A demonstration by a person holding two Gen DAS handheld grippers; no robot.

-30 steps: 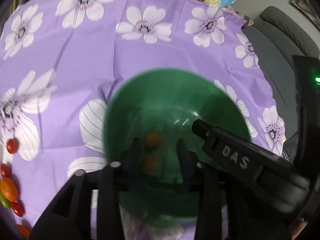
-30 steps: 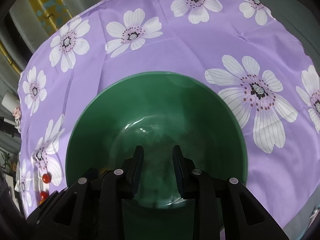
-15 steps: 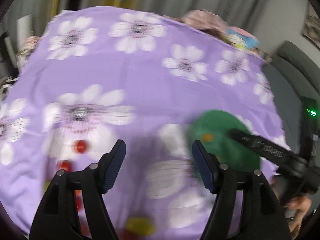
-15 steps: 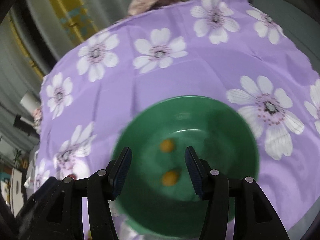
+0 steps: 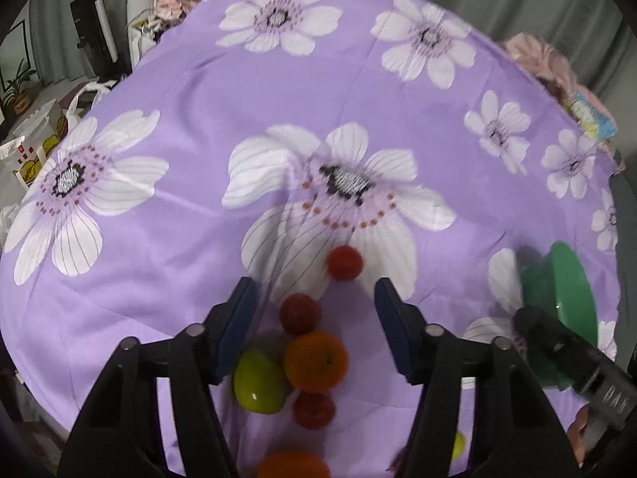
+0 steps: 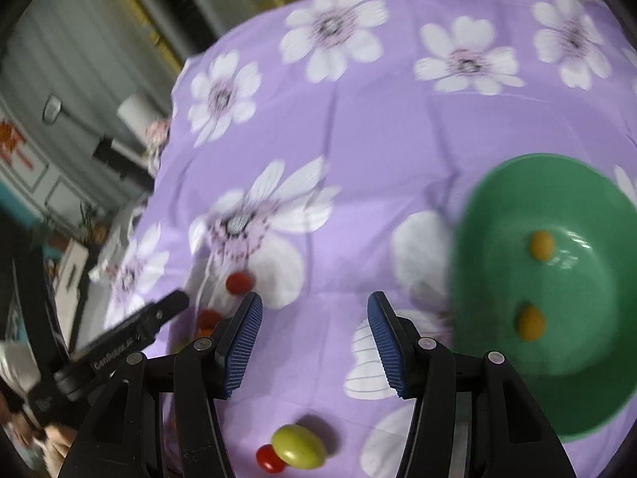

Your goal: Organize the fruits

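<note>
In the left wrist view my left gripper hangs over a cluster of fruit on the purple flowered cloth: a red tomato, a second red one, an orange, a green fruit and another red one. Its jaws are closing, with the second tomato between them but untouched. The green bowl sits at the right of the right wrist view and holds two small yellow-orange fruits. My right gripper stands open over bare cloth, left of the bowl. A green fruit and a small red one lie below it.
The cloth-covered table drops off at its left edge, where boxes and bags stand on the floor. The bowl's rim shows at the right of the left wrist view, behind the other gripper's body. Pink cloth lies at the far right.
Both grippers have left the bowl and swung left, and both have opened. The left one now hangs over the fruit cluster. The bowl has slid to the right of both views.
</note>
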